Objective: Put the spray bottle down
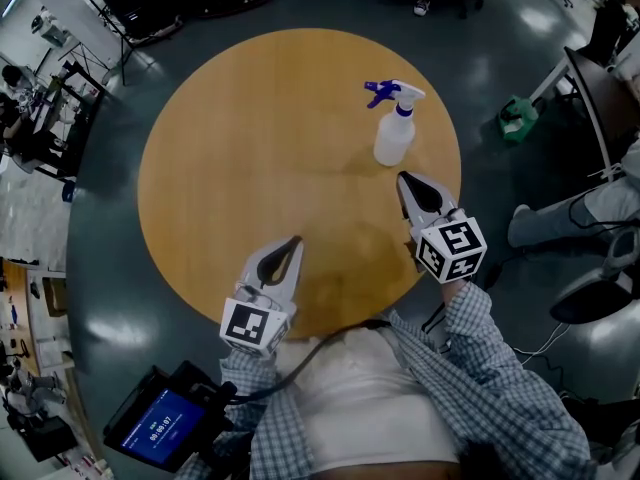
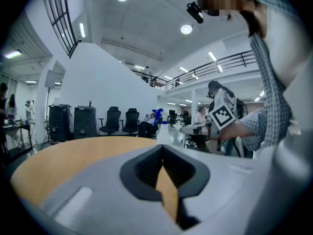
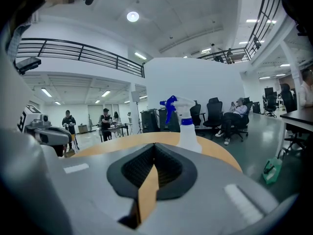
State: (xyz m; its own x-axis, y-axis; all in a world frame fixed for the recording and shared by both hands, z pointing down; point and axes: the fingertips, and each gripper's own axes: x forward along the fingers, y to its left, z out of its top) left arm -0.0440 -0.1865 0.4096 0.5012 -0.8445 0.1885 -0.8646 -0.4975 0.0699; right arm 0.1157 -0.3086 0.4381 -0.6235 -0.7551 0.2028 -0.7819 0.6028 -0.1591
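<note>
- Standing upright on the far right part of the round wooden surface [image 1: 250,148], the white spray bottle [image 1: 393,133] is pointing its blue trigger head leftward in the head view.
- A green container [image 1: 518,120] is sitting on the floor [image 1: 480,58] beyond the surface's right edge, and office chairs [image 3: 213,112] are lining the room behind it.
- The right tool [image 1: 403,178] is hovering over the near right edge, clenched and empty. Its tip is aiming at the bottle just ahead, apart from it.
- The left tool [image 1: 297,239] is hovering over the near edge, likewise clenched on nothing and pointing almost level across the bare wood.
- Checked sleeves [image 1: 470,318] are reaching forward behind both tools.
</note>
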